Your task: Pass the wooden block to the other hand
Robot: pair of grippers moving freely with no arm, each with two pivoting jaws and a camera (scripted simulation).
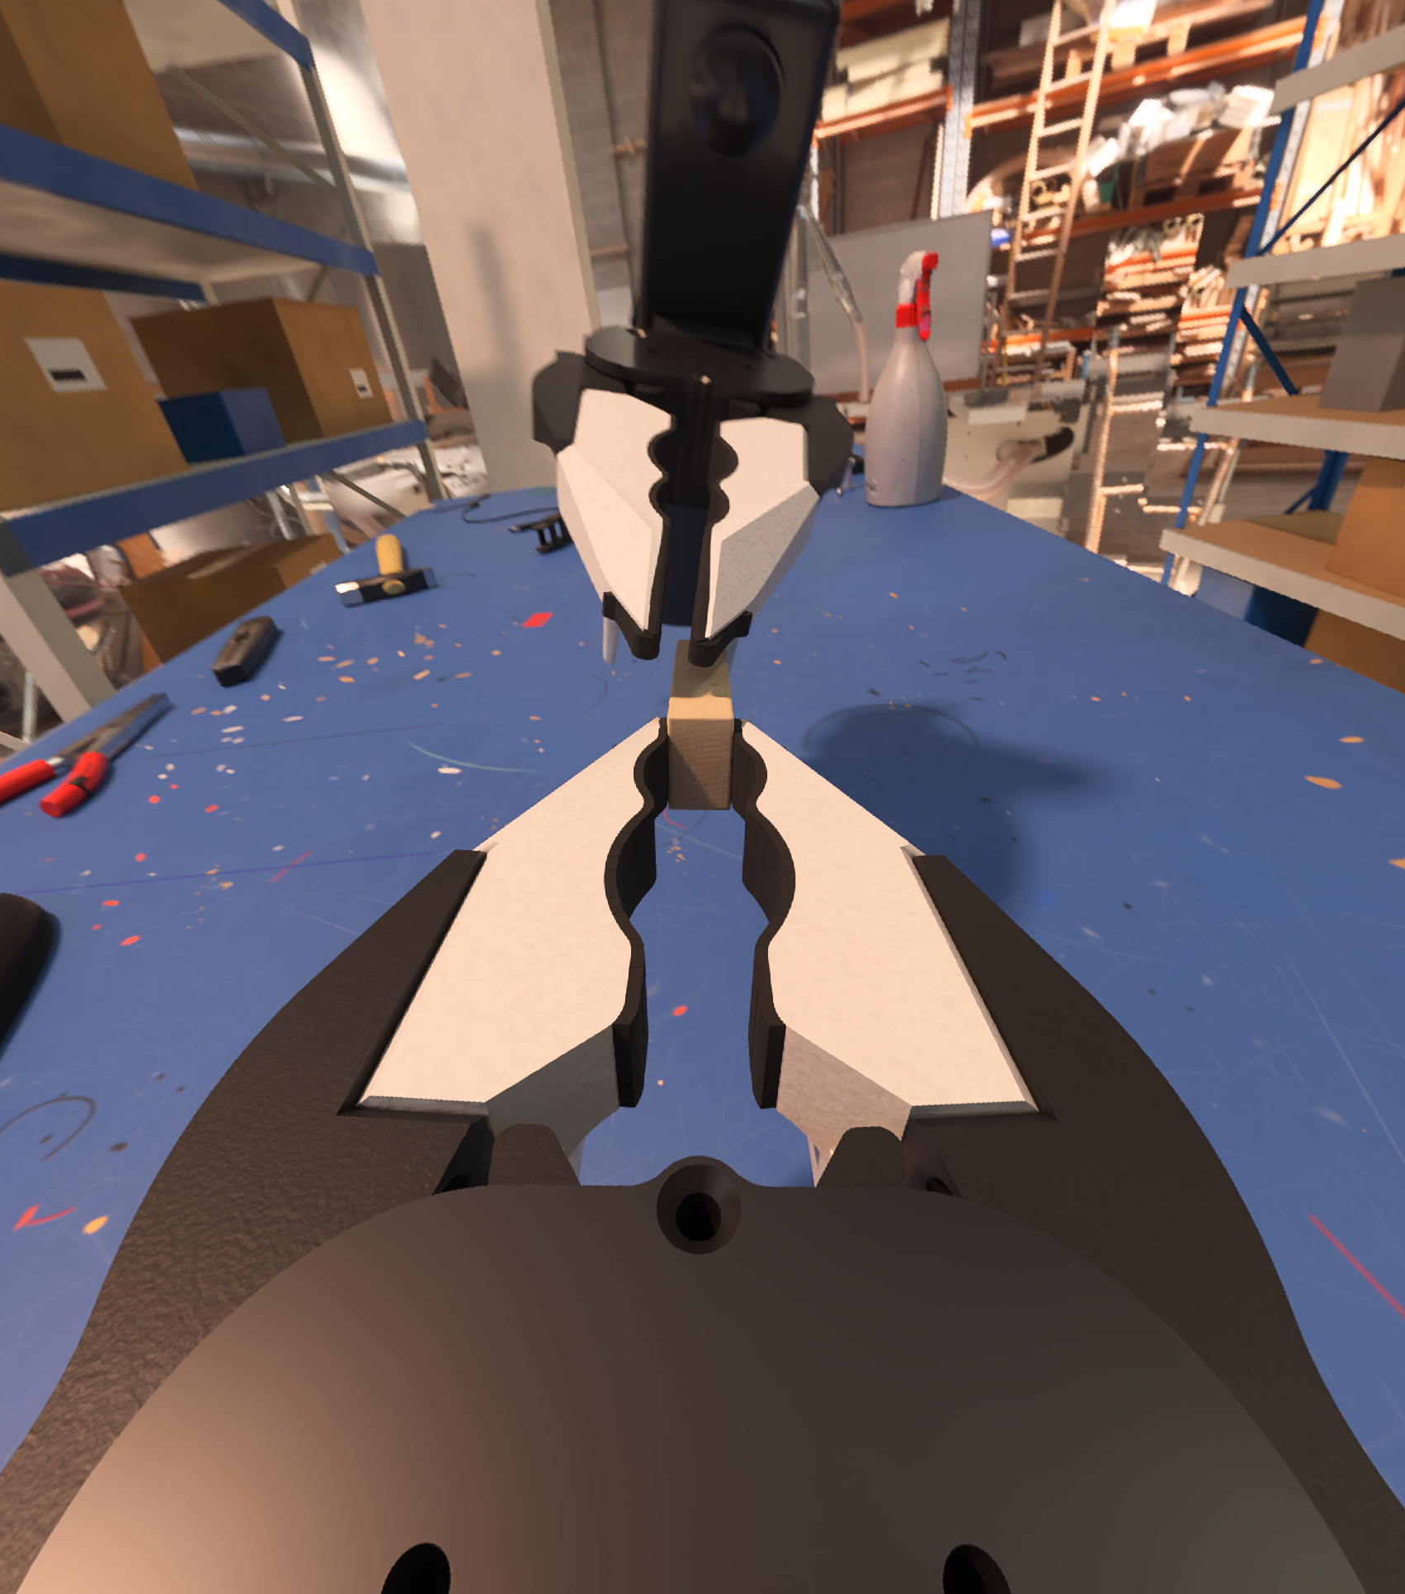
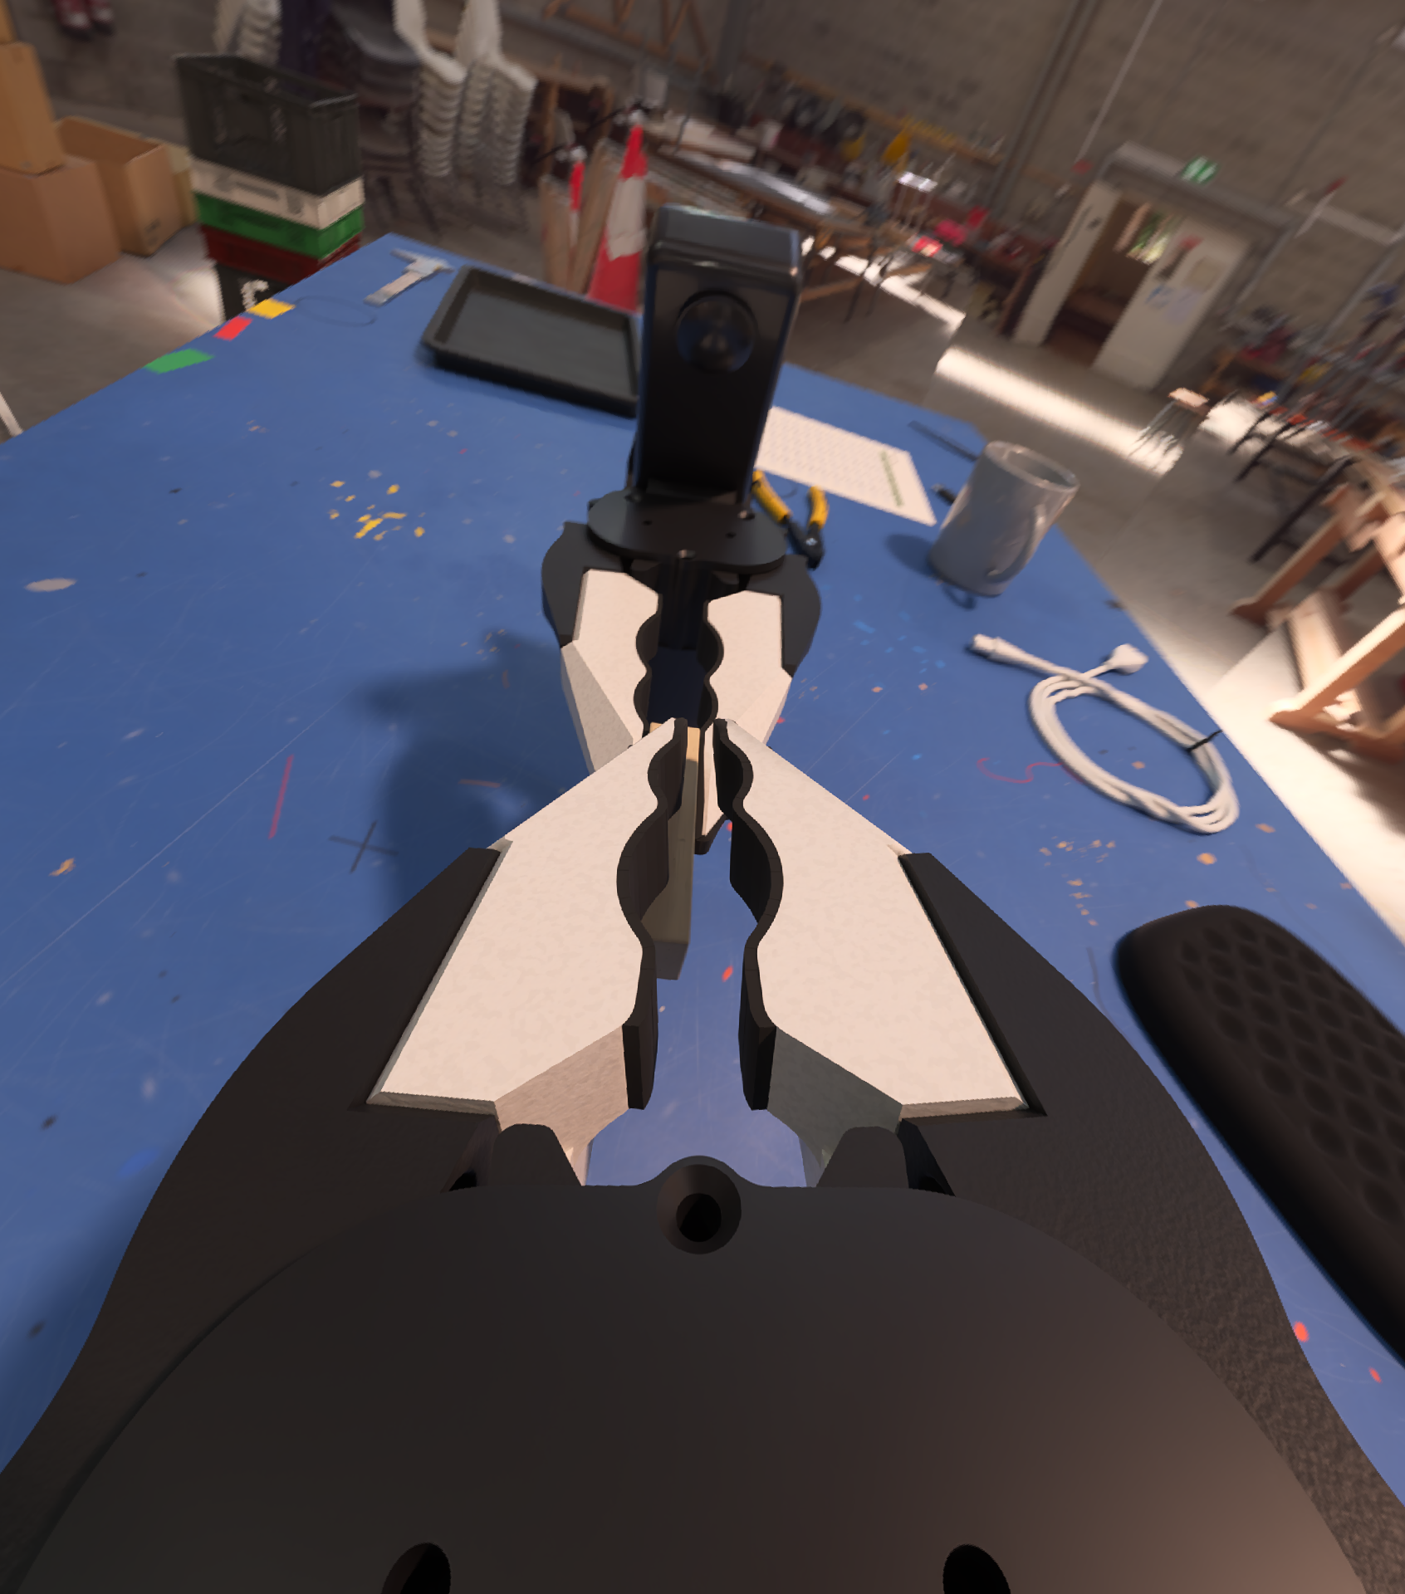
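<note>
Left gripper (image 1: 699,733) fingers pinch the wooden block (image 1: 699,755); right gripper (image 2: 695,733) fingers straddle it, slightly spread.

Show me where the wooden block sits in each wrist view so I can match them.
Left wrist view: wooden block at centre, clamped between the left gripper tips, the right gripper at its far end.
Right wrist view: wooden block at centre, edge-on between the right gripper fingers.
Shared landmark: blue table.

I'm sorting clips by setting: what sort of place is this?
Most likely a workshop or warehouse. A blue workbench carries a hammer and red-handled pliers, with storage shelves of cardboard boxes alongside.
</note>
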